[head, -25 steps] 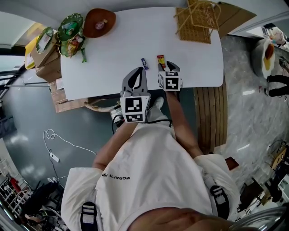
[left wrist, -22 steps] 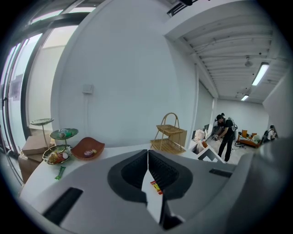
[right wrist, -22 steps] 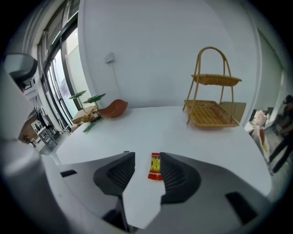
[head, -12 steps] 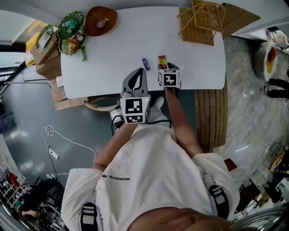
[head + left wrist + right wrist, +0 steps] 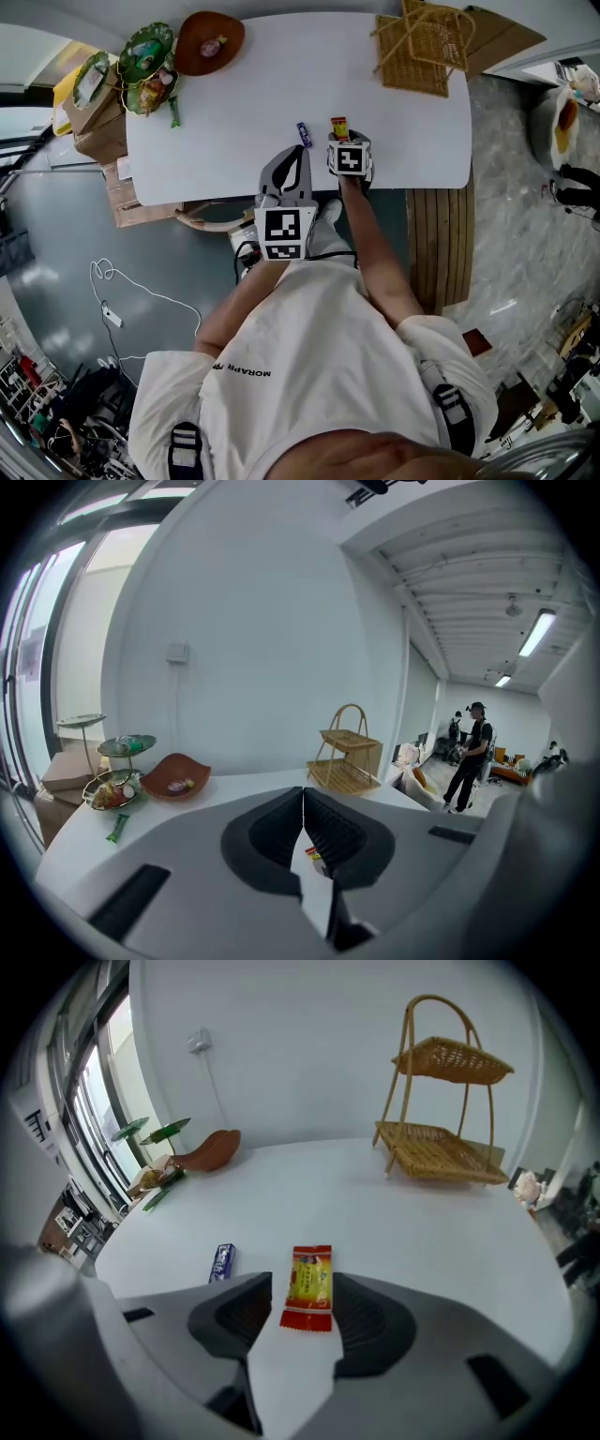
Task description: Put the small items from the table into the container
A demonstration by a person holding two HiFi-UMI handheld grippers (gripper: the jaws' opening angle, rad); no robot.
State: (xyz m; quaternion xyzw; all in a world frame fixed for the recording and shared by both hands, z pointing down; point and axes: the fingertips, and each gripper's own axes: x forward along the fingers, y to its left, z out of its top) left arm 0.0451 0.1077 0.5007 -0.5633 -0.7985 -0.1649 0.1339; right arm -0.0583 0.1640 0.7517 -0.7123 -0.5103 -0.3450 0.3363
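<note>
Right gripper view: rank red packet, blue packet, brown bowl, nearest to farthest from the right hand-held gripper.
1. Red packet: on the table between the opening jaws.
2. Blue packet: just left.
3. Brown bowl: far left.

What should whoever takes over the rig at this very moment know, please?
Left claw: shut, empty, over the near edge of the white table.
Right claw: jaws opening, straddling the red-and-yellow sachet, which lies flat on the table, not gripped.
Blue sachet lies just left of it; a green packet lies by the tiered dish.
Brown bowl, likely the container, already holds a few sweets.
Left to do: grip the sachet, move it and the others there.
</note>
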